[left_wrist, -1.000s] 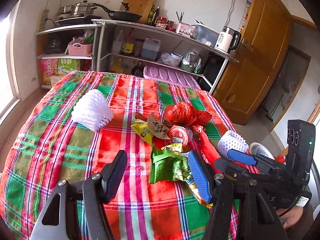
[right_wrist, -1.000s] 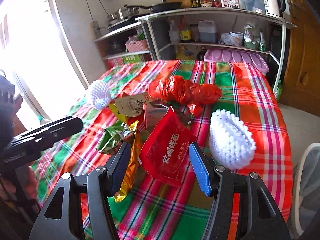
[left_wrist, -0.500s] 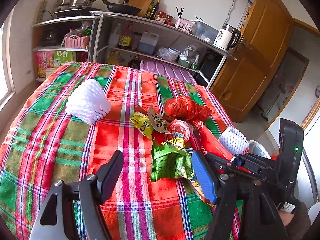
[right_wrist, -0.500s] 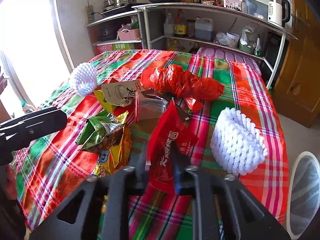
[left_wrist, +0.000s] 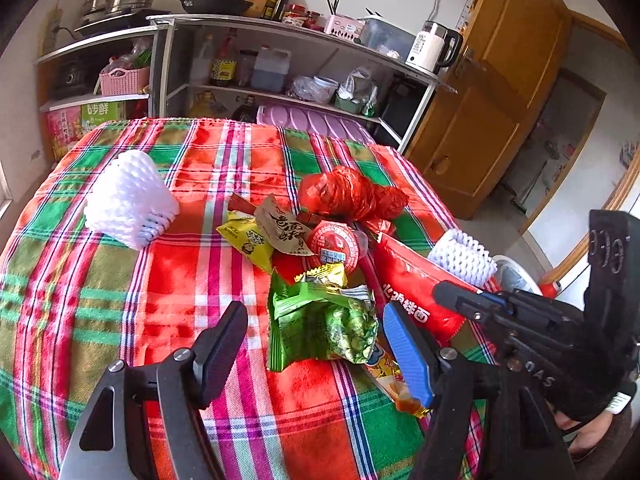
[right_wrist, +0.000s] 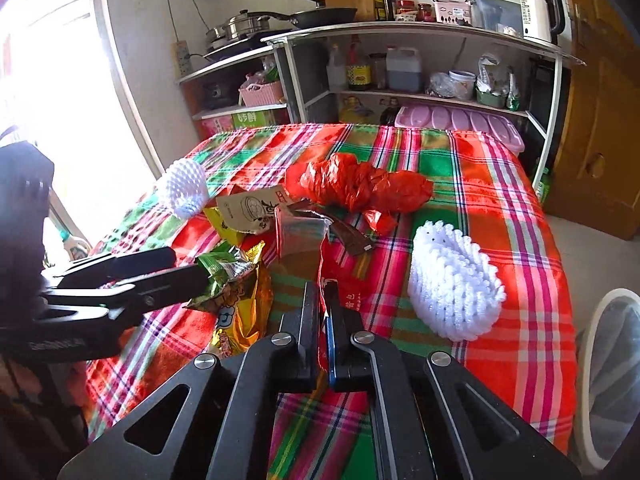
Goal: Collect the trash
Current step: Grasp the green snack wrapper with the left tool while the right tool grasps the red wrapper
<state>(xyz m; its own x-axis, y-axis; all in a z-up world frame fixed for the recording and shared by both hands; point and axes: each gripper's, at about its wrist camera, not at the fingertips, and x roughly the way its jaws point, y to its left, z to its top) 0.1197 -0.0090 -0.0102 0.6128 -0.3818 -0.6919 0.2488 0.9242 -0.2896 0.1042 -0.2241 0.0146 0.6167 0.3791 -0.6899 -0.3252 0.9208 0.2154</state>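
The right gripper point(right_wrist: 322, 300) had its jaws clenched on the near edge of a red snack bag point(left_wrist: 412, 292), which lay on the plaid-covered table point(left_wrist: 120, 300) between a green wrapper point(left_wrist: 320, 320) and a white foam net point(right_wrist: 452, 284). The left gripper point(left_wrist: 312, 340) hung with its jaws spread wide on either side of the green wrapper — touching it or not, I could not tell. Farther back lay a crumpled red plastic bag point(right_wrist: 360, 188), a brown paper packet point(left_wrist: 282, 230) and a second foam net point(left_wrist: 128, 200). A white bin point(right_wrist: 612, 376) stood beside the table's right edge.
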